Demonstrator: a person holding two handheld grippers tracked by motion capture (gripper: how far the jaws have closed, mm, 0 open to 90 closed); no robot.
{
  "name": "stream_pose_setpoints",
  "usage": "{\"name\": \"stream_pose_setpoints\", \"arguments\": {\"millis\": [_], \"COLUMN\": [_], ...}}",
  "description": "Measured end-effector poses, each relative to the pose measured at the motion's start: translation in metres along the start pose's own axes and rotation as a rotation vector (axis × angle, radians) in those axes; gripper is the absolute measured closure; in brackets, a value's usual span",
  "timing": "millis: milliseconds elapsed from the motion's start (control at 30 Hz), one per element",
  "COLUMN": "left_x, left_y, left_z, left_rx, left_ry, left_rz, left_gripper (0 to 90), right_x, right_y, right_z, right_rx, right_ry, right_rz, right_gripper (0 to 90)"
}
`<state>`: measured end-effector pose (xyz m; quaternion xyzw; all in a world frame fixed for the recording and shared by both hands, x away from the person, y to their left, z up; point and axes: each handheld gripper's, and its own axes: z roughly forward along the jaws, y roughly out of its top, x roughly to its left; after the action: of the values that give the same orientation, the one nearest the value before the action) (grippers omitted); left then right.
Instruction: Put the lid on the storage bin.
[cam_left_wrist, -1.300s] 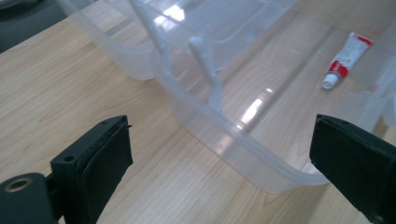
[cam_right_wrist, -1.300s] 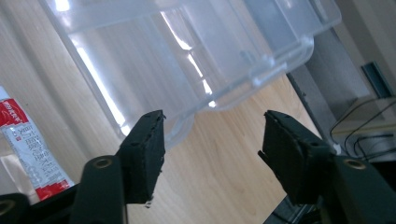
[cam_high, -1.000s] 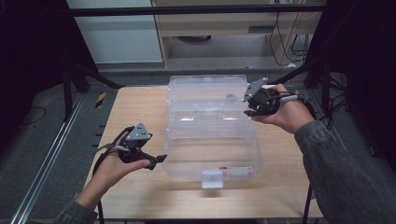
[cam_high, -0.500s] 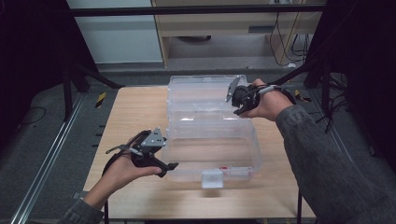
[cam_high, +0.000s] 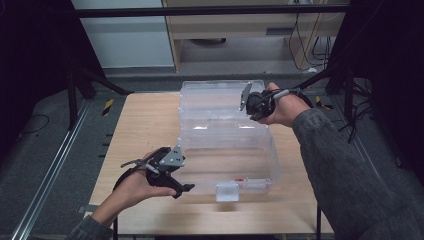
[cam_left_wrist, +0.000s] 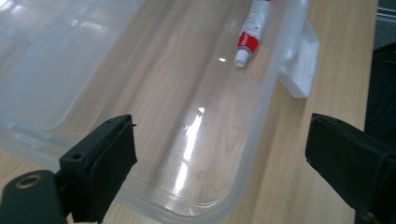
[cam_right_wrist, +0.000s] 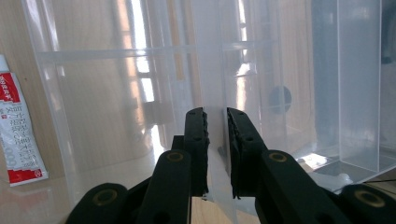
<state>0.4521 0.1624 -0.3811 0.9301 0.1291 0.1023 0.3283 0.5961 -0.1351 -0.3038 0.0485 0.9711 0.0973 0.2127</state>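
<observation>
Clear plastic box (cam_high: 227, 145) — right gripper (cam_right_wrist: 215, 140), jaws just closing, pinches its far lid (cam_right_wrist: 212, 70); left gripper (cam_left_wrist: 219, 158) spread wide at its near-left corner.

The red-and-white tube (cam_right_wrist: 18, 135) lying in the clear plastic box (cam_high: 227, 150) carries rows of small dark print on its white part and white characters on its red bands. The lettering is too small and blurred to read. The same tube (cam_left_wrist: 252, 28) in the left gripper view shows print along its length, equally unreadable.

The tube (cam_left_wrist: 252, 28) runs off the top edge in the left gripper view — its far end unseen. In the right gripper view its print is too blurred to read — the clear box (cam_right_wrist: 116, 93) dims it.
</observation>
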Motion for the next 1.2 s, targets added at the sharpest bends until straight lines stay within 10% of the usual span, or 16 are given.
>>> {"name": "stream_pose_setpoints", "arguments": {"millis": [300,900,1200], "left_x": [-0.007,0.0,0.001], "left_y": [-0.007,0.0,0.0], "left_z": [0.027,0.046,0.045], "left_rx": [0.078,0.217,0.201], "left_ry": [-0.096,-0.147,-0.13], "left_rz": [0.043,0.059,0.041], "left_gripper": [33.3,76.4,80.2], "right_x": [0.0,-0.001,-0.001], "right_y": [0.001,0.001,0.0], "right_z": [0.0,0.001,0.0], "right_rx": [0.003,-0.007,-0.018], "right_ry": [0.0,0.003,0.013], "right_rz": [0.004,0.006,-0.005], "right_gripper": [79.4,79.1,81.0]}}
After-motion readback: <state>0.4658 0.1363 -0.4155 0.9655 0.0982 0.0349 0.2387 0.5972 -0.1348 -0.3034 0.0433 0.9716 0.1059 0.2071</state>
